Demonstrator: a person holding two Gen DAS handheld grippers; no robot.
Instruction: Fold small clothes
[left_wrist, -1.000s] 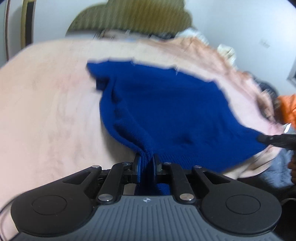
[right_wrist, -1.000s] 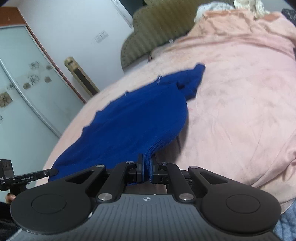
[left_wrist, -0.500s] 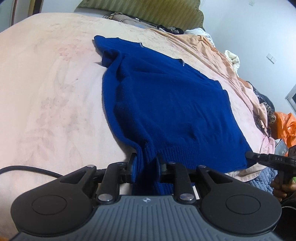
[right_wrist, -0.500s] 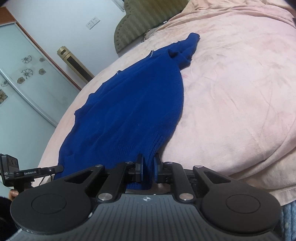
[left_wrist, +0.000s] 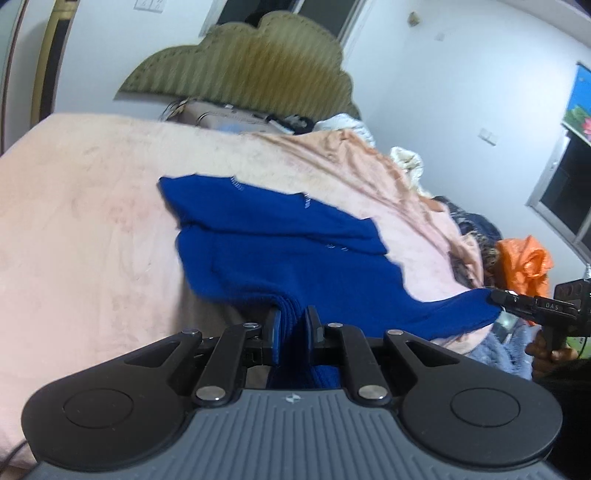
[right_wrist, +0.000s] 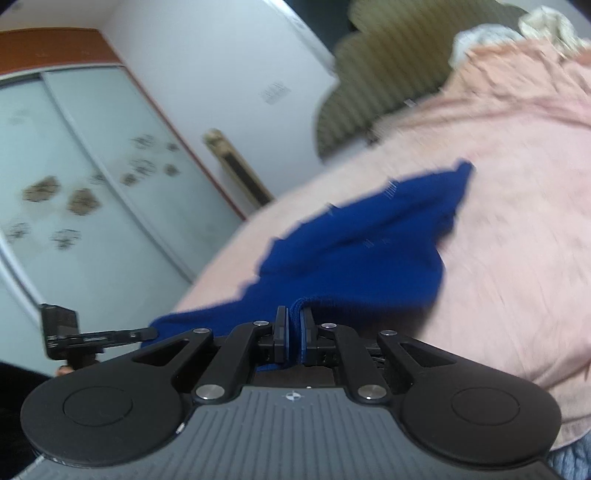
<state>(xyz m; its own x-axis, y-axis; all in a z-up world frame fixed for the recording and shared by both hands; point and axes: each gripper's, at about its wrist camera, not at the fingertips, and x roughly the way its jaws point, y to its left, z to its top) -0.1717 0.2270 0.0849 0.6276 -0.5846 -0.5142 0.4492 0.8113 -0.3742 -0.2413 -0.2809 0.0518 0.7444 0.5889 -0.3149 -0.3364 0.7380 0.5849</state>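
Observation:
A dark blue knitted sweater (left_wrist: 288, 258) lies on the pink blanket (left_wrist: 92, 221) of a bed, its near hem lifted off the bed. My left gripper (left_wrist: 292, 317) has the left hem corner bunched between its pads, and its jaws are closing on it. My right gripper (right_wrist: 294, 317) is shut on the other hem corner of the sweater (right_wrist: 362, 258). Each wrist view shows the other gripper at the far hem corner: the right gripper (left_wrist: 495, 295) and the left gripper (right_wrist: 153, 334). The hem hangs taut between them above the blanket (right_wrist: 517, 221).
An olive padded headboard (left_wrist: 240, 62) stands at the bed's far end, with crumpled cloth (left_wrist: 406, 158) beside it. An orange bag (left_wrist: 524, 258) and dark clothes lie at the right bed edge. Glass wardrobe doors (right_wrist: 74, 184) stand to the left.
Both grippers have risen with the hem, lifting the sweater's near half off the blanket. Both views have tilted up, showing more of the headboard and walls.

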